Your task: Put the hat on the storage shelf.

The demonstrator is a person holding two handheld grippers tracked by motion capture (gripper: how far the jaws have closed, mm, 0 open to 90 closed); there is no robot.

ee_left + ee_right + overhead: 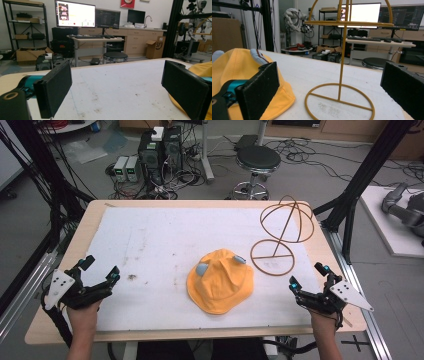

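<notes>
Two grippers rested at the near edge of the tabletop (pixel 150 220), one at each bottom corner of the high view. At about eight o'clock from the middle of the white mat (pixel 150 250), the left gripper (pixel 102 270) sat in the person's left hand (pixel 82 312), pointing toward one o'clock. Its fingers (pixel 53 91) were spread wide with nothing between them; in the left gripper view only the bare, stained mat lay in the gap, and an edge of yellow cloth showed beyond the finger on that view's right.

Near the middle of the mat, slightly toward five o'clock, lay the yellow bucket hat (pixel 220 280), flat on its brim, with two small grey-blue ears (pixel 202 269) standing up from its crown. It was well apart from the left gripper and nearer the right one, touching neither.

At about two o'clock from the hat stood the yellow wire hat stand (pixel 280 232), upright on its round base ring, which lay just beside the hat's brim; its domed top of wire hoops rose over the far right part of the tabletop.

At four o'clock, the right gripper (pixel 308 276) was held in the right hand (pixel 322 320), pointing toward eleven o'clock. Its fingers (pixel 259 91) were likewise spread and empty; the right gripper view looked between them at the stand's base, with the hat behind the finger on that view's left.
</notes>
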